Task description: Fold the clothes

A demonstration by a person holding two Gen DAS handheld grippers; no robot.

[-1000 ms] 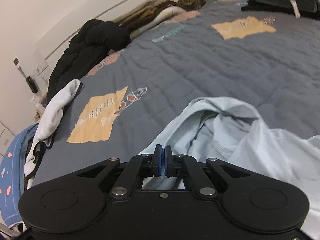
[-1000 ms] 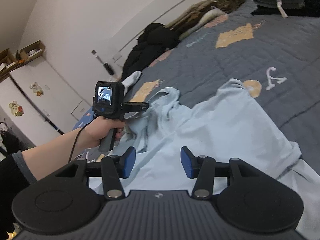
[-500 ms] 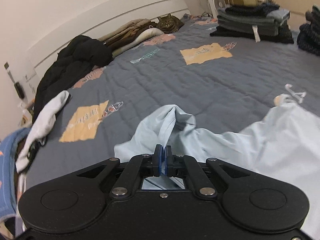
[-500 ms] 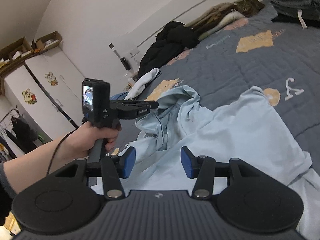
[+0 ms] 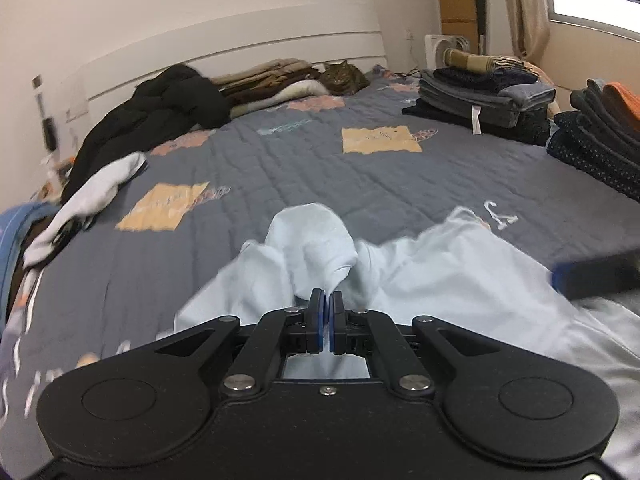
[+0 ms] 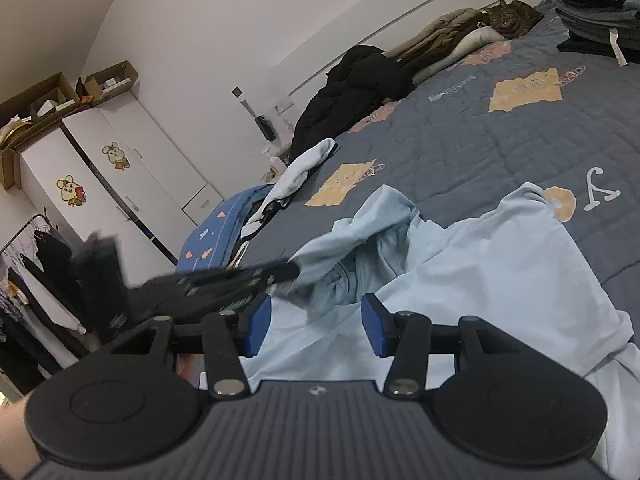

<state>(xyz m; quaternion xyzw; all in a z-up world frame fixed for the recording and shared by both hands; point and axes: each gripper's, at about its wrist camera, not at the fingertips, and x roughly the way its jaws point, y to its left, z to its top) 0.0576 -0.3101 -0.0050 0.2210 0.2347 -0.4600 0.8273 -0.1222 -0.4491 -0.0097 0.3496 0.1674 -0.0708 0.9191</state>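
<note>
- Light-blue shirt [image 6: 480, 264] is lying rumpled on the grey quilt [image 5: 360, 184]; soft, light, likely draping.
- Left gripper [image 5: 325, 314] is pinching a raised fold.
- Right gripper [image 6: 316, 326] is hovering wide, empty; a hem edge probably offers best hold.

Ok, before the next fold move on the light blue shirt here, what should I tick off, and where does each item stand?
1. Left hand-held gripper has the light blue shirt pinched: ok, fabric runs between its closed pads.
2. Right hand-held gripper ready to grasp: ok, it is open above the shirt and holds nothing.
3. Shirt laid flat: not ok, it is bunched near the left hand-held gripper.
4. Free bedspread beyond the shirt: ok, the patch just ahead is bare.
5. Cat out of the way: ok, it lies far off by the headboard.
6. Shirt's near hem: cannot tell, the gripper bodies hide it.
</note>
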